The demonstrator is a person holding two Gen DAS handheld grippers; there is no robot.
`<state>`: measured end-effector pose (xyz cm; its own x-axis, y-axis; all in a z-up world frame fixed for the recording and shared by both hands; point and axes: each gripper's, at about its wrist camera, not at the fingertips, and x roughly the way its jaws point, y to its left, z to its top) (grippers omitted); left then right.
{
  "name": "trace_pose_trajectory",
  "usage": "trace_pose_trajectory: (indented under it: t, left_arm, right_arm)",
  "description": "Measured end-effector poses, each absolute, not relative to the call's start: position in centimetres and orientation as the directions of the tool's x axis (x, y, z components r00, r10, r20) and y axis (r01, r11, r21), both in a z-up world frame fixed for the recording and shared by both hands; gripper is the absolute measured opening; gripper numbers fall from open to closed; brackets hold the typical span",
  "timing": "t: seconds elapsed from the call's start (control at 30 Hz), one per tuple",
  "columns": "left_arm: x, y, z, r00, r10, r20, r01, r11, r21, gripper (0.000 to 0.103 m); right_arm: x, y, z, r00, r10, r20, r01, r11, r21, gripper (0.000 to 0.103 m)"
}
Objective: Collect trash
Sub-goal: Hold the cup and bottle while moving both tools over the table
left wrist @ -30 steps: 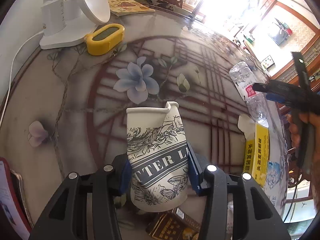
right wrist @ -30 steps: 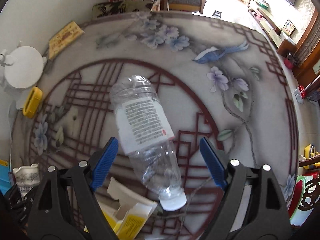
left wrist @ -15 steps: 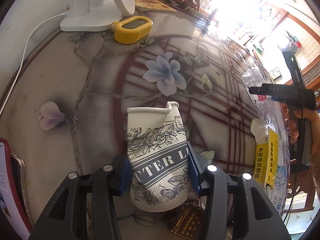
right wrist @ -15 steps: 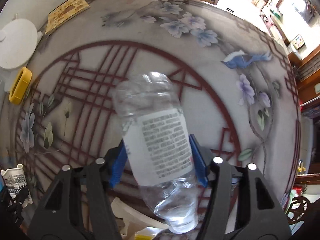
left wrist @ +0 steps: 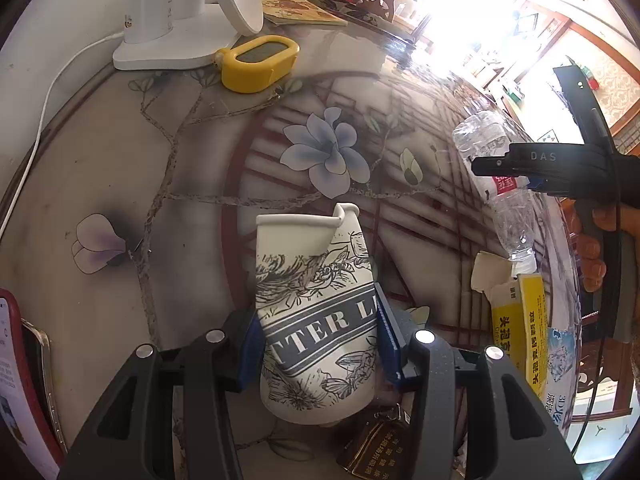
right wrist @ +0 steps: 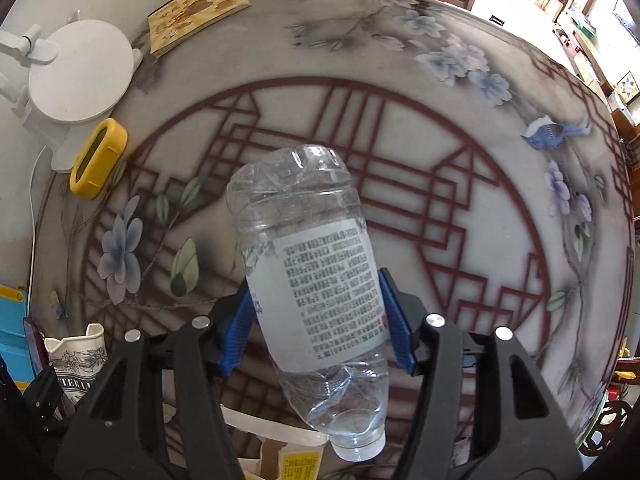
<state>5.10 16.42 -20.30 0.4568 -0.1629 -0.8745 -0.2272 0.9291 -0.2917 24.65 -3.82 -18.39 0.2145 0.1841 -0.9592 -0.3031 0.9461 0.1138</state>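
sunlit glare washes over the far edge of a round table (right wrist: 460, 128) printed with a red lattice ring, blue flowers and a blue bird. against the wall at its left edge stand a white desk lamp (left wrist: 188, 20) and a yellow timer (left wrist: 258, 62), with a thin booklet (right wrist: 196, 14) lying further along that edge.

the left gripper (left wrist: 316, 344) points steeply down, its blue pads pressed against both sides of a crumpled paper cup (left wrist: 314, 308), white with black floral print and a grey lettered band, rim dented inward. the cup is lifted clear of the table, near its left front edge. below the cup a dark gold-lettered tag (left wrist: 380, 446) lies on the surface.

the right gripper (right wrist: 316, 328) has just closed its jaws; its pads now clamp the labelled middle of a clear plastic bottle (right wrist: 312, 280), crushed, cap end toward the camera, base pointing out over the lattice. in the left view the person's fingers (left wrist: 592, 252) wrap that gripper's handle.

a torn yellow carton (left wrist: 520, 320) rests at the front edge of the table, just below the bottle.
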Motion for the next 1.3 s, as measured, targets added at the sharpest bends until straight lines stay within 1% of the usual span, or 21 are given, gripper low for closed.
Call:
trace_pose_trajectory:
  t: [0.1,0.17,0.2,0.23,0.27,0.3,0.33,0.37,0.47,0.57,0.73,0.9,1.17,1.3]
  left_arm:
    - [5.1,16.5,-20.3,0.457,-0.167,-0.874,-0.231,0.927,-0.297,0.046]
    - [5.1,16.5,-20.3,0.457,-0.168,-0.874,-0.232,0.926,-0.299,0.046]
    - [5.1,16.5,-20.3,0.457,-0.168,-0.873,-0.230,0.926,-0.299,0.046]
    - [5.0,16.4,-20.3,0.458,-0.170,-0.872,-0.227,0.927,-0.300,0.046]
    - [5.0,16.5,-20.3,0.458,-0.171,-0.872,-0.226,0.926,-0.301,0.046]
    - [5.0,16.5,-20.3,0.458,-0.173,-0.872,-0.225,0.926,-0.302,0.046]
    - [5.0,16.4,-20.3,0.458,-0.174,-0.872,-0.225,0.926,-0.303,0.046]
    - [5.0,16.4,-20.3,0.458,-0.175,-0.871,-0.224,0.926,-0.303,0.046]
    - [5.0,16.3,-20.3,0.458,-0.173,-0.872,-0.223,0.927,-0.302,0.046]
    - [5.0,16.3,-20.3,0.458,-0.177,-0.871,-0.224,0.926,-0.305,0.046]
    - [5.0,16.3,-20.3,0.463,-0.174,-0.869,-0.228,0.924,-0.306,0.045]
    - [4.8,16.0,-20.0,0.472,-0.177,-0.863,-0.222,0.924,-0.310,0.045]
    - [4.7,15.4,-18.7,0.498,-0.190,-0.846,-0.197,0.925,-0.323,0.045]
    - [4.7,15.4,-18.2,0.508,-0.198,-0.838,-0.189,0.924,-0.333,0.045]
  right_arm:
    - [24.5,-3.4,-18.5,0.204,0.180,-0.962,-0.310,0.944,0.111,0.059]
    - [24.6,-3.0,-18.5,0.211,0.178,-0.961,-0.322,0.941,0.103,0.064]
    - [24.6,-2.8,-18.4,0.218,0.176,-0.960,-0.328,0.940,0.098,0.070]
    - [24.6,-2.6,-18.4,0.226,0.173,-0.959,-0.333,0.938,0.091,0.073]
    - [24.6,-2.5,-18.4,0.231,0.168,-0.958,-0.341,0.937,0.082,0.073]
    - [24.7,-2.2,-18.5,0.232,0.163,-0.959,-0.346,0.935,0.075,0.073]
    - [24.7,-2.1,-18.7,0.232,0.158,-0.960,-0.350,0.934,0.069,0.068]
    - [24.8,-1.8,-18.7,0.234,0.154,-0.960,-0.353,0.933,0.063,0.058]
    - [24.8,-1.6,-18.6,0.251,0.138,-0.958,-0.370,0.928,0.037,0.055]
    - [24.8,-2.0,-17.8,0.272,0.146,-0.951,-0.371,0.928,0.037,0.054]
    - [24.4,-3.5,-15.0,0.356,0.147,-0.923,-0.352,0.936,0.013,0.054]
    - [23.7,-5.8,-11.7,0.440,0.159,-0.884,-0.297,0.954,0.024,0.054]
    - [20.2,-8.6,-6.7,0.497,0.298,-0.815,-0.197,0.954,0.228,0.055]
    - [18.2,-8.9,-5.6,0.500,0.329,-0.801,-0.180,0.944,0.275,0.055]
